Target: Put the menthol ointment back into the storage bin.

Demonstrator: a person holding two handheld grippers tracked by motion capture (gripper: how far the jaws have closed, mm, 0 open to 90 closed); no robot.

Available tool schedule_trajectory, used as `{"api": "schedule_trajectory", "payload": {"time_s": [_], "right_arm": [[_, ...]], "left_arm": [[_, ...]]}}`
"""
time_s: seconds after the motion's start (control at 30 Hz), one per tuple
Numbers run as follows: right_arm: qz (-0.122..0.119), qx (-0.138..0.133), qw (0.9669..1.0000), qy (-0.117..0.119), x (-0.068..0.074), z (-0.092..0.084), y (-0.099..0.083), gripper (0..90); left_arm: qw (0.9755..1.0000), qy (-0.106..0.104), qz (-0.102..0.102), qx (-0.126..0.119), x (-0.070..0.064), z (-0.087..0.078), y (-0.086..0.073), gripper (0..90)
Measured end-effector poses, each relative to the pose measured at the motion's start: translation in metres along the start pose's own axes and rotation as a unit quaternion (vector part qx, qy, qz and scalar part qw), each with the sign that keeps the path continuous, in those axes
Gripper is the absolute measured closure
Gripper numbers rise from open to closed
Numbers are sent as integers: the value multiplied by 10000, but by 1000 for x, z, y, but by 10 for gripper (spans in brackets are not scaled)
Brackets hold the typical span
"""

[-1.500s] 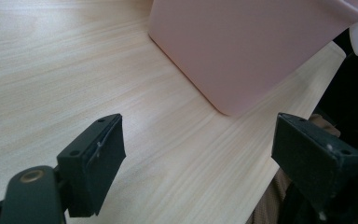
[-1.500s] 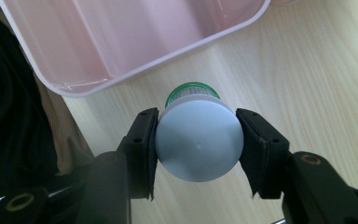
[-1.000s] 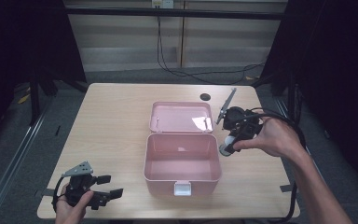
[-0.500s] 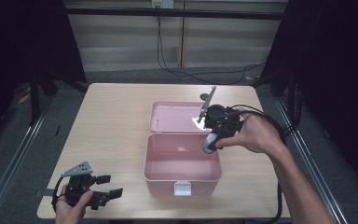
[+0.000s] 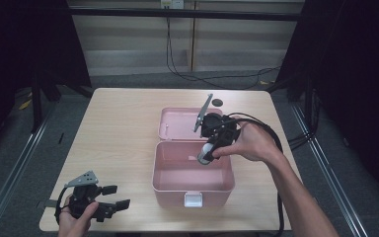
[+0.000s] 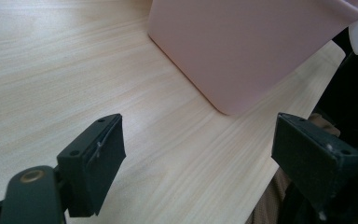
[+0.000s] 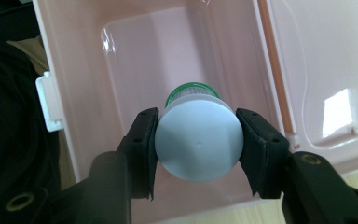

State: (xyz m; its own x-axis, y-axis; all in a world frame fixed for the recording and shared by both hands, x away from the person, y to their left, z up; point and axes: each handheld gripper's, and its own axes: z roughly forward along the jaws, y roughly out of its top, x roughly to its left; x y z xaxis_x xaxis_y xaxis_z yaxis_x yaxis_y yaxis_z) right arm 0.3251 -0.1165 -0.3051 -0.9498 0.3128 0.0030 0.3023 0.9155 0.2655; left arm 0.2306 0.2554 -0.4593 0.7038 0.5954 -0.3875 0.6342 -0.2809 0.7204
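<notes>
No readable brand, label or writing on anything we see. Right gripper [image 5: 206,157] has its jaws clamped on a small cylindrical container with a pale blue-white cap and a green ring [image 7: 198,138], pads pressing both sides of the cap. We hold it over the open tub of the pink plastic box with a hinged lid [image 5: 170,185], near the tub's far right corner, cap end toward the gripper camera. The right gripper view gives us the green ring below the cap, the glossy tub floor under it and the white front latch [image 7: 49,105] at the left edge; in the high view the container is just a pale stub under the hand. The high view gives the layout: lid lying flat behind the tub, box mid-table on the light wooden table [image 5: 118,128]. Left gripper [image 5: 112,201] sits at the near left table corner, jaws wide apart, nothing between them; its own view shows the box's outer wall and tabletop.
</notes>
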Motion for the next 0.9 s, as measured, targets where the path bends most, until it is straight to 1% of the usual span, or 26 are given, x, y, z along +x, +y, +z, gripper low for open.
{"api": "schedule_trajectory", "payload": {"time_s": [0.03,0.13,0.17,0.27,0.3,0.47,0.5,0.53,0.57,0.6,0.63,0.67,0.7,0.8,0.9], "right_arm": [[-10,9,10000,48,0,4,3,516],[-41,-9,10000,68,0,7,6,516],[-103,-75,9999,99,0,11,10,516],[-111,-80,9998,151,1,16,13,516],[-168,-10,9997,171,0,21,16,516],[-232,30,9995,224,2,27,25,516],[-339,71,9991,242,5,31,31,516],[-339,71,9991,242,5,31,31,516],[-390,101,9989,241,5,31,33,516],[-423,149,9987,242,8,34,37,516],[-489,119,9985,223,8,36,39,516],[-500,125,9984,247,9,37,41,516],[-575,125,9979,253,9,40,44,516],[-565,182,9979,269,11,44,47,516],[-638,269,9972,294,11,50,52,516]], "left_arm": [[10000,0,-8,5,0,0,0,170],[10000,1,7,5,0,0,0,169],[10000,-8,-12,-15,0,0,0,169],[10000,12,-17,-26,0,-1,0,170],[10000,9,-19,-25,0,-1,0,169],[10000,1,-7,-10,0,-1,0,169],[10000,6,-17,-20,-1,-1,0,170],[10000,6,-17,-20,-1,-1,0,170],[10000,26,0,-16,-1,-1,0,170],[10000,29,-6,-22,-1,-1,0,169],[10000,33,-11,-27,-1,-1,0,169],[10000,40,-8,-20,0,-1,0,169],[10000,39,-8,-17,-1,-1,0,169],[10000,42,-6,-20,0,-1,0,170],[10000,46,0,-7,0,-1,0,169]]}}
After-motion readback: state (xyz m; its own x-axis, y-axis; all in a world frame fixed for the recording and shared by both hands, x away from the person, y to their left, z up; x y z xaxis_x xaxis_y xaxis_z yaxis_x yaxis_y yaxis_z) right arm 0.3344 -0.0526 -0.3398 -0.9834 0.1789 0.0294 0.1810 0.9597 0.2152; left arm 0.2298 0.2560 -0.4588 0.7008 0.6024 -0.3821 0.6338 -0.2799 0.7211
